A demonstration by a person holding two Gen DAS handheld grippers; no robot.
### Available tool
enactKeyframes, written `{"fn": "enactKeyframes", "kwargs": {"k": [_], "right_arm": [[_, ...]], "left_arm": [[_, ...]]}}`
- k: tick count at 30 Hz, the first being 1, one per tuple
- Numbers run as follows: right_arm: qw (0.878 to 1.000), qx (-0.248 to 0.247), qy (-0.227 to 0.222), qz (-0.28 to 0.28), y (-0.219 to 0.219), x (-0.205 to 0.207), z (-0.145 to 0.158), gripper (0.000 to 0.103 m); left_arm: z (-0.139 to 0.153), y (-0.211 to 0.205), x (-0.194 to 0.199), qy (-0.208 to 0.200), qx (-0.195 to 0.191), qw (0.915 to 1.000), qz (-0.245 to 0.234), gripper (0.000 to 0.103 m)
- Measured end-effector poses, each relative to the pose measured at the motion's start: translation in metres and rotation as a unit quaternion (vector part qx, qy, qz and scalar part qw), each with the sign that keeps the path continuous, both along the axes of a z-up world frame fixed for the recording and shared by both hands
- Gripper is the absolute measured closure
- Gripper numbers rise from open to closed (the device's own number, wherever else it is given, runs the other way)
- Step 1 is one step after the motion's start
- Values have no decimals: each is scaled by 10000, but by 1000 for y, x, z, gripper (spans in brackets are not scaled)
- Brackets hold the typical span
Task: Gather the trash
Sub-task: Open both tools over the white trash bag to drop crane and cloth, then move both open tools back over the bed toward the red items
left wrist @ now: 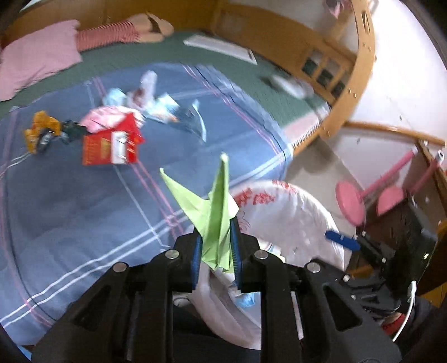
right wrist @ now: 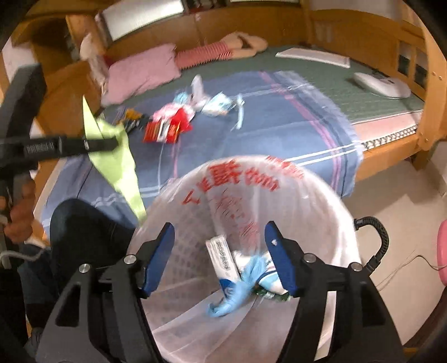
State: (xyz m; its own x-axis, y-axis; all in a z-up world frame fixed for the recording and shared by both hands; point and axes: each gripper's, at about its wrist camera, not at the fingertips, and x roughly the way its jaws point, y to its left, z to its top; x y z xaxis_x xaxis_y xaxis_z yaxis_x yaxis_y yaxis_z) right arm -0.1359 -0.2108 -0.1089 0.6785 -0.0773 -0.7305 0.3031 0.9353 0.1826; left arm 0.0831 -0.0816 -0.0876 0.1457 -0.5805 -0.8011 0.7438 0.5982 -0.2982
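Note:
My left gripper [left wrist: 216, 248] is shut on a green folded paper crane [left wrist: 212, 212], held over the near rim of a white plastic bag [left wrist: 293, 215] with red print. The crane also shows in the right wrist view [right wrist: 117, 156], at the left, pinched by the left gripper [right wrist: 97, 143]. My right gripper [right wrist: 220, 248] is open above the bag's mouth [right wrist: 307, 195]. Inside the bag lie a white tube [right wrist: 223, 257] and a blue glove [right wrist: 237, 290]. More trash lies on the blue bedsheet: a red packet [left wrist: 111, 145], a yellow wrapper [left wrist: 42, 131] and pale wrappers [left wrist: 151, 97].
A pink pillow [left wrist: 39, 58] and slippers [left wrist: 151, 25] lie at the head of the wooden bed [right wrist: 430, 117]. A white device [right wrist: 382, 83] rests on the green mat. A pink stool [left wrist: 352, 201] stands on the floor. The person's knee [right wrist: 83, 229] is beside the bag.

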Motion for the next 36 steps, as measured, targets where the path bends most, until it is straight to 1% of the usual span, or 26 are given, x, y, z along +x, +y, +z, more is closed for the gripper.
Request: {"fn": "enactKeyframes", "kwargs": {"k": [1, 2, 4, 5, 6, 7, 9, 11, 12, 13, 14, 17, 18, 21, 25, 28, 31, 36], "right_arm": [[9999, -79, -113, -72, -2, -3, 1, 35], [9997, -112, -174, -110, -8, -6, 1, 35], [9993, -170, -285, -178, -15, -10, 2, 35], [9990, -194, -327, -226, -18, -12, 2, 35], [9988, -205, -347, -261, -20, -14, 3, 35], [9987, -207, -359, -294, -22, -15, 3, 34], [9986, -150, -369, -342, -27, -15, 1, 33], [9985, -150, -379, -377, -29, -17, 0, 30], [9984, -165, -375, -400, -30, -16, 0, 29], [9984, -164, -350, -414, -31, -15, -1, 29], [9986, -123, -326, -403, -31, -12, -2, 29], [9989, 37, -375, -290, -28, -7, -2, 29], [9989, 58, -391, -231, -26, -5, -1, 29], [9991, 152, -405, -39, -16, 6, 1, 29], [9982, 324, -455, 219, 1, 25, 6, 29], [9970, 361, -559, 405, 16, 42, 15, 29], [9944, 422, -747, 611, 34, 59, 30, 29], [9924, 201, -891, 819, 55, 75, 49, 28]], "left_arm": [[-3, -4, -1, 53, 53, 10000, -47, 78], [-7, -9, -1, 151, 98, 9998, -112, 75], [-15, -19, -3, 411, 91, 9987, -293, 60], [-19, -23, -4, 565, 85, 9976, -389, 57], [-23, -27, -7, 683, 102, 9965, -462, 49], [-26, -31, -8, 721, 143, 9961, -490, 41], [-29, -34, -10, 685, 220, 9964, -448, 34], [-28, -30, -3, 629, 222, 9974, -258, 29], [-25, -26, 3, 602, 205, 9979, -151, 27], [-21, -16, 12, 501, 191, 9985, 88, 27], [-17, -9, 18, 423, 198, 9986, 231, 26], [-2, 24, 37, 72, 226, 9969, 749, 26], [5, 41, 42, -60, 238, 9950, 964, 25], [19, 82, 51, -286, 223, 9887, 1455, 23], [29, 148, 65, -254, 40, 9763, 2149, 22], [29, 174, 68, -245, -19, 9698, 2427, 19], [25, 185, 68, -257, -35, 9666, 2551, 17], [14, 193, 65, -358, -75, 9622, 2699, 14]]}}
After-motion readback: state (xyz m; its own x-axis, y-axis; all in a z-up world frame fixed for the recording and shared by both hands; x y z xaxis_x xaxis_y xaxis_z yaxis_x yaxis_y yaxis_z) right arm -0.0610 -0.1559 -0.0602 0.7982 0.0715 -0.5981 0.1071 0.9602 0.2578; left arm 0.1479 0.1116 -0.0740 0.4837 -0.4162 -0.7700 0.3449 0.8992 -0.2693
